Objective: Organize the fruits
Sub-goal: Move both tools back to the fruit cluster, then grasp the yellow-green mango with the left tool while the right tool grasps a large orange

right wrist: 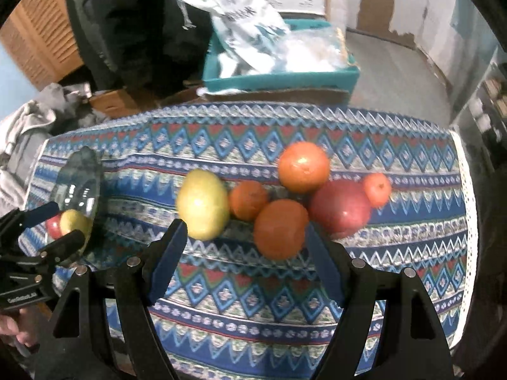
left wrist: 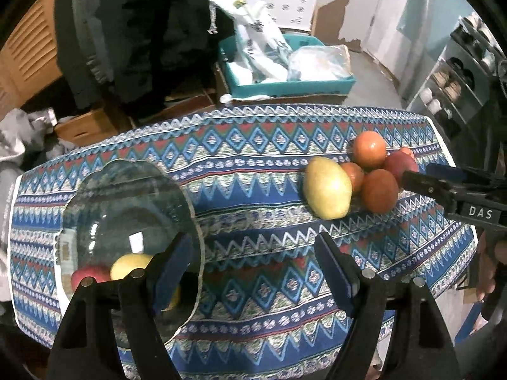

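Fingers of our right gripper point(right wrist: 245, 255) stand spread and hold nothing, with the nearest orange point(right wrist: 280, 228) just ahead between them. We judge this the pick to make: we lower squarely so the pads meet its widest part, clear of the yellow fruit point(right wrist: 202, 204) and red apple point(right wrist: 340, 207) that crowd it. Our left gripper point(left wrist: 253, 270), also spread and holding nothing, hovers at the glass bowl point(left wrist: 95, 190), where a red and a yellow fruit already sit.
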`<state>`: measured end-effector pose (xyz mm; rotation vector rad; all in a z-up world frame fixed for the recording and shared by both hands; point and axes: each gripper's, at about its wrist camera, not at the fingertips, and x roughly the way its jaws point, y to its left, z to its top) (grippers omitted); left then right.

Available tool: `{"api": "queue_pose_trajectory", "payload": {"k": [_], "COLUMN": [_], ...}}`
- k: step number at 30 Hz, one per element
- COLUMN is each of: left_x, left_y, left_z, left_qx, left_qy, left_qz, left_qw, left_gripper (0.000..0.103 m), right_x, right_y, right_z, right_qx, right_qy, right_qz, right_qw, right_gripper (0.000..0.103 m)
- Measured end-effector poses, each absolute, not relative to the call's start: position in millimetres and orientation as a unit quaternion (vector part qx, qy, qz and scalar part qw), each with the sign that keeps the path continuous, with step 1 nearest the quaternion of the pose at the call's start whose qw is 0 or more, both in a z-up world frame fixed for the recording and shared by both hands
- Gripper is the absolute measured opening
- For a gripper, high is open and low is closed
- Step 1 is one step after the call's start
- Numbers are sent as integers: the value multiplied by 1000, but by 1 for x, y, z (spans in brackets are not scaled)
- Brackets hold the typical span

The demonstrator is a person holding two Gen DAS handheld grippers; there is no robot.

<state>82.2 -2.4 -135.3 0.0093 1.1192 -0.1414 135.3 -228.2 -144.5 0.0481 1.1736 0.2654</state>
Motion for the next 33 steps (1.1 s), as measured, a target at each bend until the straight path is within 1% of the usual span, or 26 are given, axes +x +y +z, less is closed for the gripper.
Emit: {"api": "queue_pose_trajectory", "payload": {"k": [12, 24, 25, 28, 31, 33], "left_x": [109, 134, 136, 139, 144, 147], "left_y": [-31, -41, -41, -44, -48, -54], "left_z": [-168, -191, -192, -195, -198, -200], "left_qx": [21, -4, -6, -12, -19, -21], "left_qy": [556, 581, 582, 585, 589, 591], "left_qz": [-80, -84, -85, -86, -90, -93], "left_qw": [827, 810, 809, 806, 803, 801], "left_gripper": [81, 81, 81, 81, 81, 81], "right_x": [146, 163, 164, 170, 174, 175], "right_y": [-241, -236, -236, -238, -243, -243], "right_z": [-203, -239, -242, -254, -263, -262], "right_qx": [52, 67, 69, 78, 108, 104], "right_qy": [597, 616, 617, 625, 625, 620], "right_qz": [107, 108, 107, 107, 116, 118], "right_qw": [793, 778, 776, 769, 764, 769], "right_gripper": [77, 75, 74, 67, 65, 64]}}
